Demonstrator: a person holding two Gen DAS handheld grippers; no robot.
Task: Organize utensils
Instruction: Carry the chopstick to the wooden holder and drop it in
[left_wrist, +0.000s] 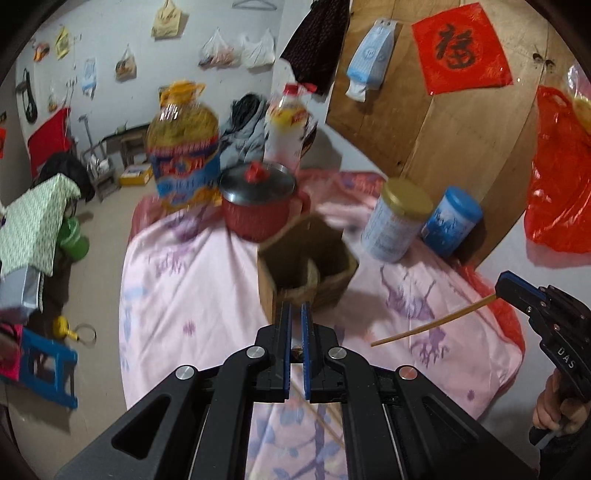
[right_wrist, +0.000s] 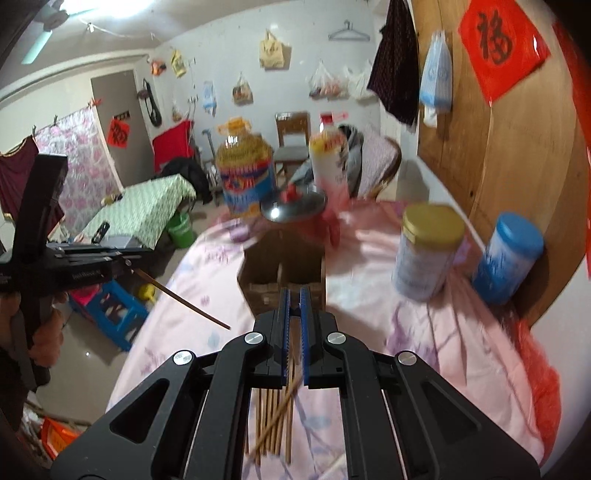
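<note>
While the left wrist view looks down over the pink bedsheet (left_wrist: 207, 280), the left gripper (left_wrist: 295, 314) has its fingers nearly together, pinching one thin chopstick (left_wrist: 325, 424) that pokes out below them. A brown wooden box (left_wrist: 306, 266) stands just ahead, near a red pot (left_wrist: 258, 203). At the right edge, the right gripper (left_wrist: 502, 286) is clamped on another chopstick (left_wrist: 432, 325).

In the right wrist view, that gripper (right_wrist: 294, 299) pinches its chopstick (right_wrist: 280, 410) above a bunch of chopsticks (right_wrist: 271, 424) lying on the sheet. The wooden box (right_wrist: 284, 269) sits just ahead. The left gripper (right_wrist: 127, 264) holds its chopstick (right_wrist: 184, 301) at the left.
</note>
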